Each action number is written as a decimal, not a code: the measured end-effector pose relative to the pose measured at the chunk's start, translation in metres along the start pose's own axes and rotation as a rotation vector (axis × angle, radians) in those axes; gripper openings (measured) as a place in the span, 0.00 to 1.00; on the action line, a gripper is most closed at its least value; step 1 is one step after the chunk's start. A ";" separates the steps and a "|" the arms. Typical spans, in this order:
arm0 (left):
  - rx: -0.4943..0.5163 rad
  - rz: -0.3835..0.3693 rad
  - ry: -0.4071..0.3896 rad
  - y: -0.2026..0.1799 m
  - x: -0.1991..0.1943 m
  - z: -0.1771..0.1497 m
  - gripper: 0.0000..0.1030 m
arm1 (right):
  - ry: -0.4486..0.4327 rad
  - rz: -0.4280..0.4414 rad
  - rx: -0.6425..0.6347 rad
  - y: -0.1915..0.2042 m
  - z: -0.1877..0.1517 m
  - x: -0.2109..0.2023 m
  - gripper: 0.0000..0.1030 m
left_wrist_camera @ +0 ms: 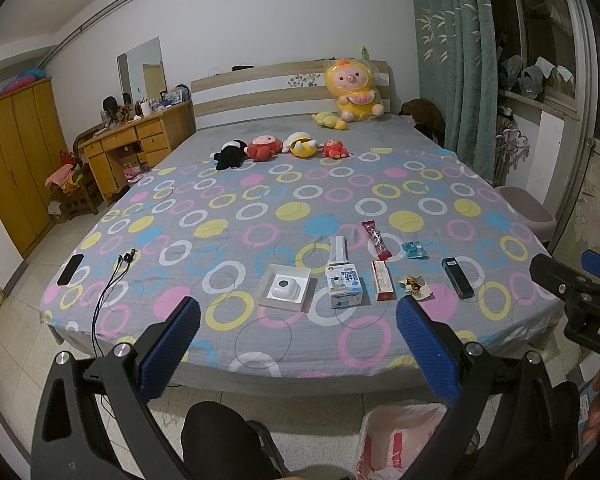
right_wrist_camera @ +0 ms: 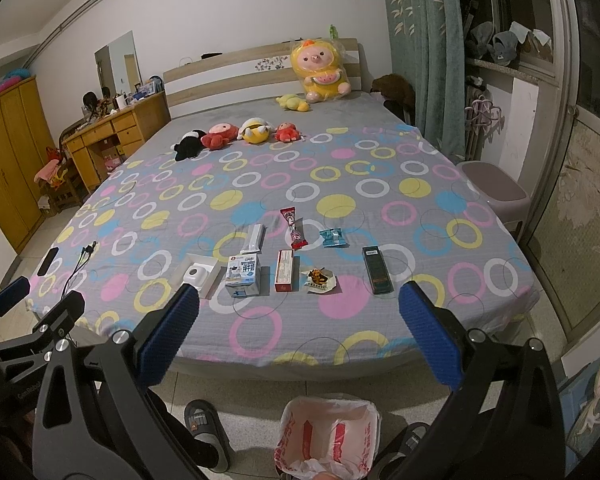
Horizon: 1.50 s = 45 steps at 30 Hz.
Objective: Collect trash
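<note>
Trash lies near the bed's front edge: a blue-white carton (left_wrist_camera: 344,285) (right_wrist_camera: 243,274), a red-white box (left_wrist_camera: 383,280) (right_wrist_camera: 285,276), a crumpled snack wrapper (left_wrist_camera: 414,285) (right_wrist_camera: 319,278), a red candy wrapper (left_wrist_camera: 377,240) (right_wrist_camera: 294,227), a teal packet (left_wrist_camera: 415,249) (right_wrist_camera: 333,237), a dark box (left_wrist_camera: 457,277) (right_wrist_camera: 376,269) and a white stick box (left_wrist_camera: 338,249) (right_wrist_camera: 254,237). A bin lined with a white-red bag (left_wrist_camera: 396,440) (right_wrist_camera: 327,436) stands on the floor below. My left gripper (left_wrist_camera: 298,344) and right gripper (right_wrist_camera: 300,332) are open and empty, held before the bed's edge.
An open white box with a small device (left_wrist_camera: 285,287) (right_wrist_camera: 196,274), a black phone (left_wrist_camera: 70,269) and earphones (left_wrist_camera: 120,268) also lie on the bed (left_wrist_camera: 260,208). Plush toys (left_wrist_camera: 280,147) sit further back. A pink stool (right_wrist_camera: 496,192) stands right; a desk (left_wrist_camera: 140,140) and wardrobe stand left.
</note>
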<state>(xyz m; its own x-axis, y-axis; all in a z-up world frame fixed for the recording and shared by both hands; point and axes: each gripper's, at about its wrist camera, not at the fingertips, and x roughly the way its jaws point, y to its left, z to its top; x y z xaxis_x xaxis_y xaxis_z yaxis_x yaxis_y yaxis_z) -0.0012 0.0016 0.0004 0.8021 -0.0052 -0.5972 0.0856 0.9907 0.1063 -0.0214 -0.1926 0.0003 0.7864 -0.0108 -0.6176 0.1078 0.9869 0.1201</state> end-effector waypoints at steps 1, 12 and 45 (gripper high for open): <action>0.000 0.000 0.000 0.000 0.000 0.000 0.93 | 0.001 0.000 0.001 0.000 0.000 0.000 0.95; 0.000 -0.001 0.001 0.003 -0.005 0.000 0.93 | 0.001 0.000 0.000 0.000 0.000 0.000 0.95; -0.118 -0.083 -0.043 0.072 0.029 0.023 0.93 | -0.190 0.009 0.000 -0.025 0.032 -0.012 0.95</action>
<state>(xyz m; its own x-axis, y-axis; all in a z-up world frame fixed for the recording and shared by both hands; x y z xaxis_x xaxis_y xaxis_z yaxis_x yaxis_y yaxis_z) 0.0421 0.0691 0.0091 0.8197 -0.0908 -0.5655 0.0845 0.9957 -0.0374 -0.0140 -0.2224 0.0293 0.8881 -0.0320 -0.4584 0.1001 0.9871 0.1250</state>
